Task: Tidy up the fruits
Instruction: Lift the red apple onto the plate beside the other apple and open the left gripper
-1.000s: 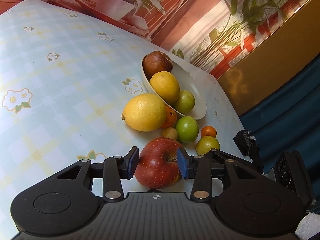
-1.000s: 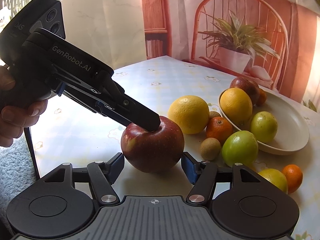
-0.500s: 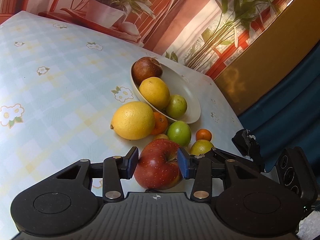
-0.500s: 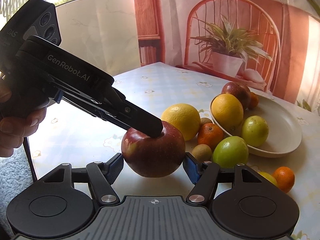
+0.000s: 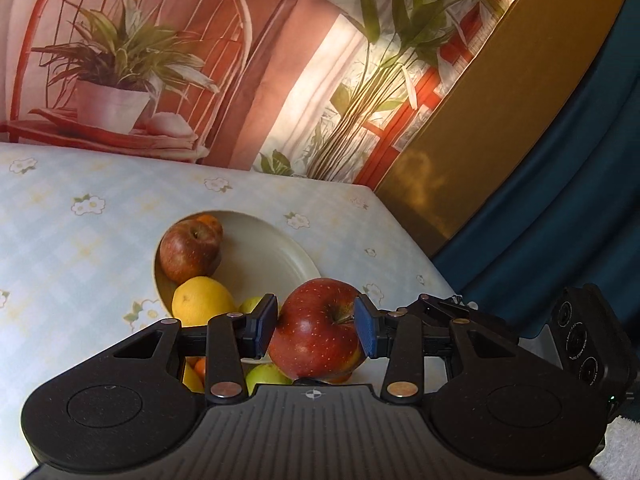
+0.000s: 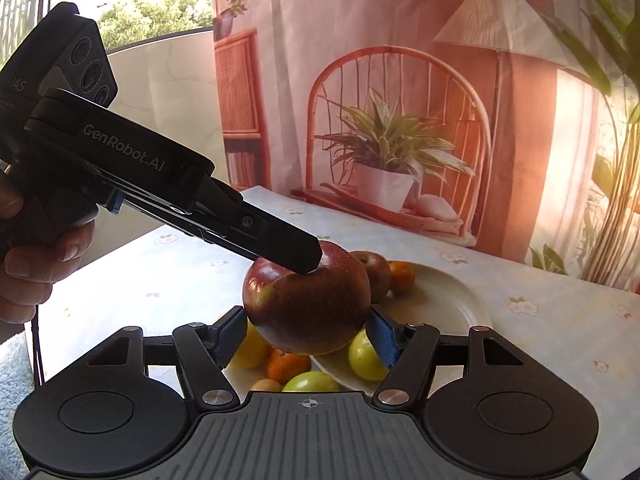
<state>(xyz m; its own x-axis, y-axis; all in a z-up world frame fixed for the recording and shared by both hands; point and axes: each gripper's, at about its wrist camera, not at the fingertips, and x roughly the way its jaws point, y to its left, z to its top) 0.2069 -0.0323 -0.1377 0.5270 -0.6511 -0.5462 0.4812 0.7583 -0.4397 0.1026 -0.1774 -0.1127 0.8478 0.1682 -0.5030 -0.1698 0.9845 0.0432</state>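
Fruits sit partly in a cream plate [image 5: 276, 252] and partly on the flowered surface [image 5: 80, 248] beside it, while one large red apple [image 5: 316, 332] is held in the air above them. The left gripper [image 5: 316, 328] is closed on this apple, its blue pads [image 5: 266, 330] pressing the fruit from both sides near the stem hollow. In the right wrist view the same apple [image 6: 308, 312] also lies between the fingers of the right gripper [image 6: 308, 332], whose pads touch its lower flanks, so both grippers clamp it at once. The left gripper's dark finger [image 6: 280, 246] reaches in from the upper left and rests on top of the apple, and a hand [image 6: 36, 264] grips its handle at the left edge.

On the plate, a smaller reddish apple [image 5: 190, 250] lies at the far rim with a small orange [image 5: 208, 220] touching it behind. A yellow lemon [image 5: 202, 300] sits just in front of that apple, at the near rim. Below the held apple, the right wrist view shows a yellow-green fruit [image 6: 366, 354] on the plate's near edge, a tangerine [image 6: 286, 366] and a green fruit [image 6: 310, 382] on the surface, partly hidden by the gripper body. A printed backdrop [image 6: 400, 120] with a chair and potted plant stands behind the surface.
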